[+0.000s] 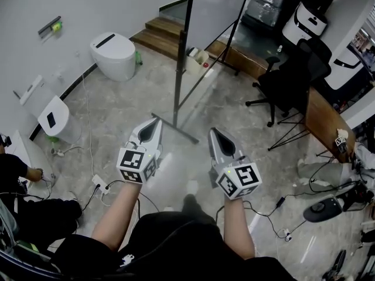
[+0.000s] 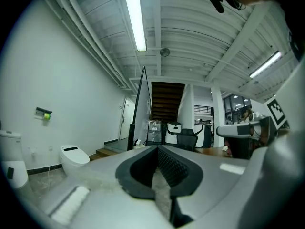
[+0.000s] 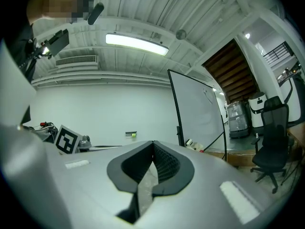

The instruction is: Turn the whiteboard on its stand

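The whiteboard (image 1: 214,10) stands upright on its black stand (image 1: 180,69) ahead of me, seen almost edge-on, its foot bar (image 1: 176,129) resting on the floor. My left gripper (image 1: 156,122) is held low, just left of that foot bar, shut and empty. My right gripper (image 1: 212,132) hovers to the right of the bar, also shut with nothing between its jaws. Both point toward the board without touching it. In the left gripper view the whiteboard (image 2: 141,111) rises beyond the shut gripper (image 2: 157,148). In the right gripper view the whiteboard (image 3: 196,113) stands past the closed gripper (image 3: 153,143).
Two white toilets (image 1: 114,54) (image 1: 55,117) stand along the left wall. A black office chair (image 1: 290,78) and a wooden desk (image 1: 321,120) sit to the right. Wooden steps (image 1: 167,34) lie behind the board. Cables and a power strip (image 1: 99,185) trail on the floor; a person (image 1: 17,174) sits at left.
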### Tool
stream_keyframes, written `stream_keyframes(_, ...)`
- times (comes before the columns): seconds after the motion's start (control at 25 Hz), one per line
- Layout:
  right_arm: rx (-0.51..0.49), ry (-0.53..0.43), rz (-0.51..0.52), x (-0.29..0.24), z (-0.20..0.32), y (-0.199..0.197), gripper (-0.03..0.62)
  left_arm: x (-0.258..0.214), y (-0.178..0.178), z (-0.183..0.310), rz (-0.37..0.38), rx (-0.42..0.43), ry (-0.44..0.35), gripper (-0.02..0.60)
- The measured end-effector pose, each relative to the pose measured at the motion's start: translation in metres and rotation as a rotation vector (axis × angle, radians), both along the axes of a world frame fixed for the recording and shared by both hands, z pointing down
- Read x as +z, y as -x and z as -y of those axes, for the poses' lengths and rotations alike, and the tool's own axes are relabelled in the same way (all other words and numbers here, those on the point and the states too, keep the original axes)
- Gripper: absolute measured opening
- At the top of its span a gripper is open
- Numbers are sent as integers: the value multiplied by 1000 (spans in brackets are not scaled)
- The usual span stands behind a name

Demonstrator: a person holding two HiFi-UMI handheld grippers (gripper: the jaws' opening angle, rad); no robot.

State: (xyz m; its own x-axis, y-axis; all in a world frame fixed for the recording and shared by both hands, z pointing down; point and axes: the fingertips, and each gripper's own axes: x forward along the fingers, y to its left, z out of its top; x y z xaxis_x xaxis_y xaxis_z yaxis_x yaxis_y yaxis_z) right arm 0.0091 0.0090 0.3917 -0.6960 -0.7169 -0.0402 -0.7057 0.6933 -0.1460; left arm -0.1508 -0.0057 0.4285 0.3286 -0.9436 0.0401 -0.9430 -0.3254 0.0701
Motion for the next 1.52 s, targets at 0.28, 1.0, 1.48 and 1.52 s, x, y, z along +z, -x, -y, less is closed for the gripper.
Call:
stream_keyframes(0.28,-32,-7,12,-5,57,-8,8,-15,-16,54,-2,-12,-9,3)
stream_keyframes(1.0,-146,-8,25,-8,202,-44,8,-17,-49,183,-2,-102,-14,3)
stream_keyframes(1.48,-195,24,22,6,239,-25,9,-5,-29,227,36,-135,13,3)
stream_keyframes(1.52,-193,25,24,6,242,-22,9,-4,-25,232,46,-132,15,3)
